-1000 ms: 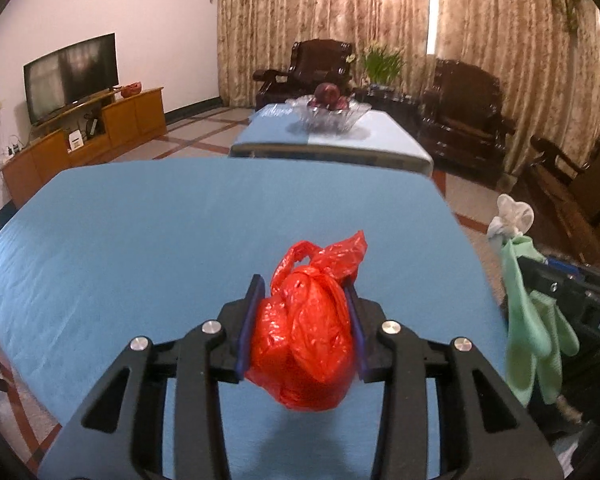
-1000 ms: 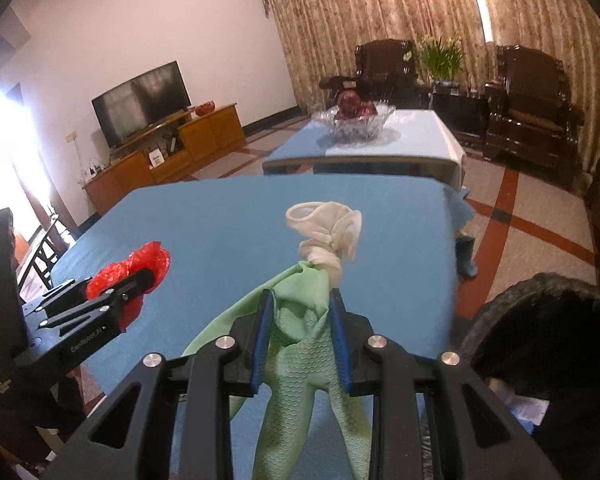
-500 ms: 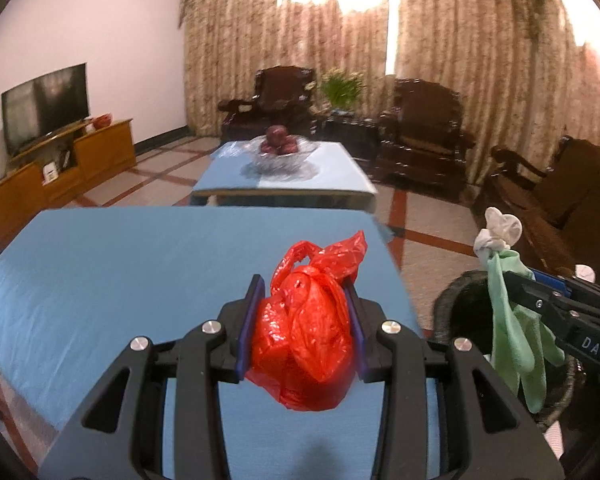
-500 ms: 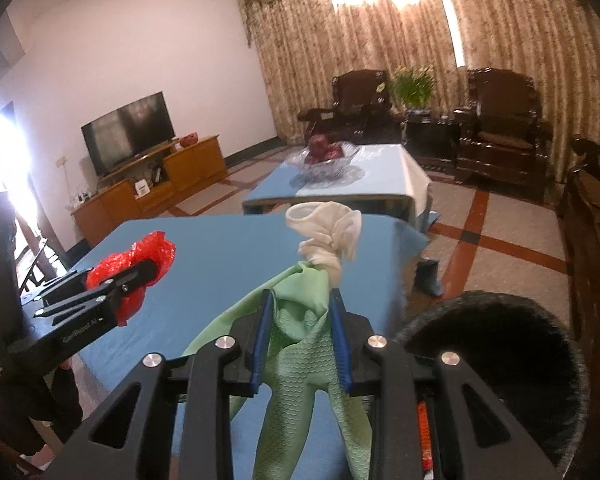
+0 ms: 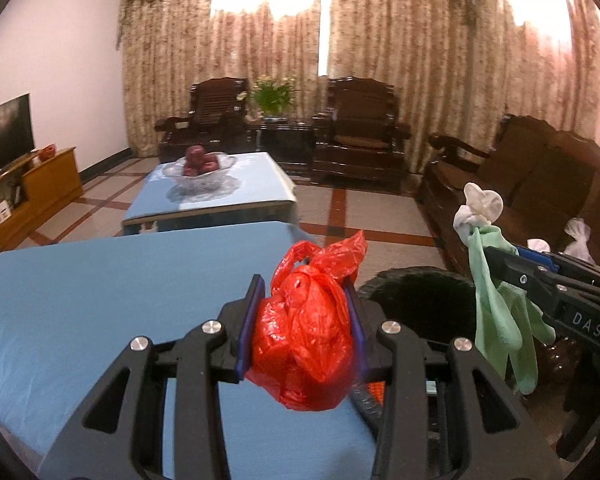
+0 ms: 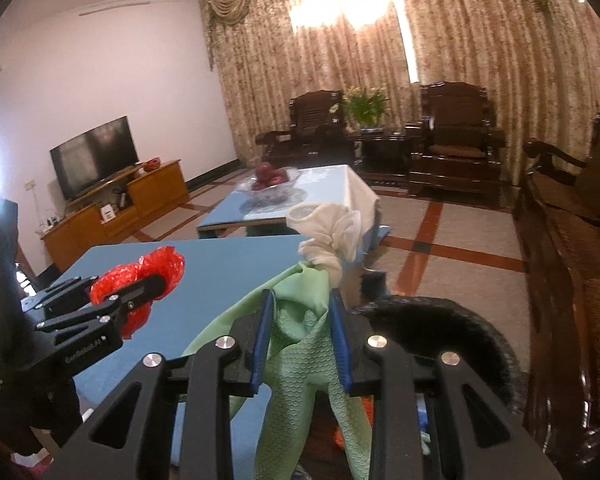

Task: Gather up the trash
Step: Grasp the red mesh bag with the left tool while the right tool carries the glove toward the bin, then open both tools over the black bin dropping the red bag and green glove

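My left gripper (image 5: pixel 302 292) is shut on a crumpled red plastic bag (image 5: pixel 306 340), held over the right end of the blue table (image 5: pixel 100 300). It also shows in the right wrist view (image 6: pixel 140 280). My right gripper (image 6: pixel 300 300) is shut on a pale green rubber glove with a white knotted cuff (image 6: pixel 312 344), seen in the left wrist view too (image 5: pixel 496 292). A black round trash bin (image 5: pixel 424 300) stands on the floor below and between both grippers; its rim shows in the right wrist view (image 6: pixel 440 312).
A second blue-topped table (image 5: pixel 220 192) with a glass fruit bowl (image 5: pixel 198 168) stands farther off. Dark wooden armchairs (image 5: pixel 360 136) and a sofa (image 5: pixel 540 176) line the back and right. A TV (image 6: pixel 94 156) on a wooden cabinet is at left.
Both grippers have swung right with their loads, from over the table toward its right end. The black trash bin has come into view beneath them.
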Demonstrator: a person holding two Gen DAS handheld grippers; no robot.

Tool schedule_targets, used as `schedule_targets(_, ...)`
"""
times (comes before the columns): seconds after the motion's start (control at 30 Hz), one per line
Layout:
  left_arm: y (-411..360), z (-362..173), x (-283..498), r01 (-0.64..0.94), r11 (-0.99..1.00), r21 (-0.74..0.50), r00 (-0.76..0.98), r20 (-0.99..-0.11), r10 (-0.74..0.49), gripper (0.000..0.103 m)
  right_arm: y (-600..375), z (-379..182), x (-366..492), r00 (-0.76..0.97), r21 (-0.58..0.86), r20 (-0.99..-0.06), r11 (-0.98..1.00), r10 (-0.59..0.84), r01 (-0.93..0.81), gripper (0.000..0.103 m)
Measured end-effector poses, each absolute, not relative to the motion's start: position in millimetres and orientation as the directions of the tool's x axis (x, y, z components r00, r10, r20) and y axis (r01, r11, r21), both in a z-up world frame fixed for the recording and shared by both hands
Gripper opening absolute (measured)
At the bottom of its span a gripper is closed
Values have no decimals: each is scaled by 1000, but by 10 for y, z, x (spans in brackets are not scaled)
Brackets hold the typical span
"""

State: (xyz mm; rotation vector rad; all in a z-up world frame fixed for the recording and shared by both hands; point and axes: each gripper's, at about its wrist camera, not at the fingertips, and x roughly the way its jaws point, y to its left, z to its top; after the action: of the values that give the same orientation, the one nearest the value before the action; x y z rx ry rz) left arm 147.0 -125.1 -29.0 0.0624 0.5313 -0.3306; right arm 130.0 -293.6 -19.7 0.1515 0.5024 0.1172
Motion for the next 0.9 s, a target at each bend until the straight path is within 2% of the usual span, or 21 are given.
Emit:
schedule_targets(0.6, -2411, -499, 1723, 532, 843, -71, 705, -515, -488, 36, -3750, -458, 1213, 847, 109, -528, 985, -60, 137, 28)
schedule_targets(0.9, -2800, -943, 1956, 556, 828, -71, 667, -555, -496, 36, -4061, -903, 1430, 794, 101, -599, 974, -105, 204, 28)
